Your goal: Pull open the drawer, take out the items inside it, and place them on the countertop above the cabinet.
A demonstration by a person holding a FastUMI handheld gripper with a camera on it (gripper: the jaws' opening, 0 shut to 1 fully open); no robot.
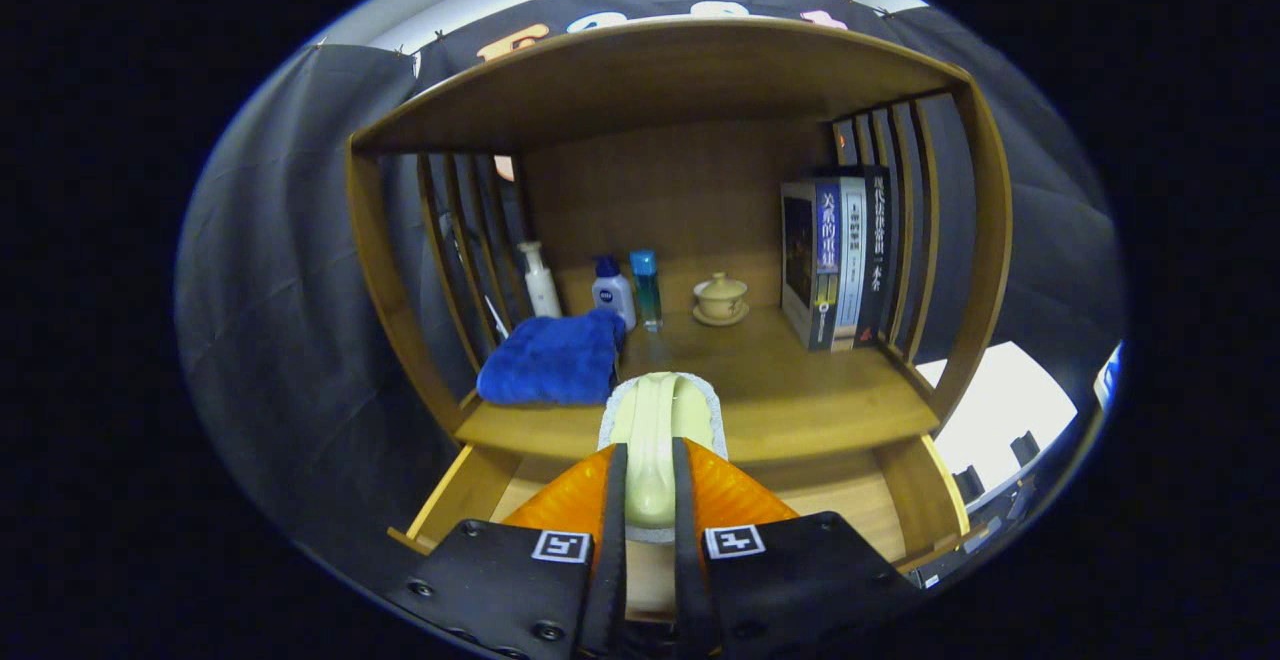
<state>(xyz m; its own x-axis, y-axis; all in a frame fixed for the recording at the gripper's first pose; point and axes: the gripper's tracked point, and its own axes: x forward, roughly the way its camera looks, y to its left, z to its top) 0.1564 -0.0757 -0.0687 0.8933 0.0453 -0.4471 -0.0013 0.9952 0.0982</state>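
Note:
My gripper (650,480) is shut on the pale green handle of a cleaning brush (660,418) with a white bristle rim, both fingers pressing its sides. The brush hangs above the pulled-out wooden drawer (455,500), its head reaching over the front edge of the countertop (800,410). A folded blue towel (552,360) lies on the countertop just left of the brush head. The drawer's inside is mostly hidden behind my fingers.
At the back of the wooden shelf stand a white pump bottle (540,280), a small white bottle with blue cap (612,292), a blue-capped slim bottle (647,288) and a lidded teacup on a saucer (720,298). Several books (838,255) lean at the right.

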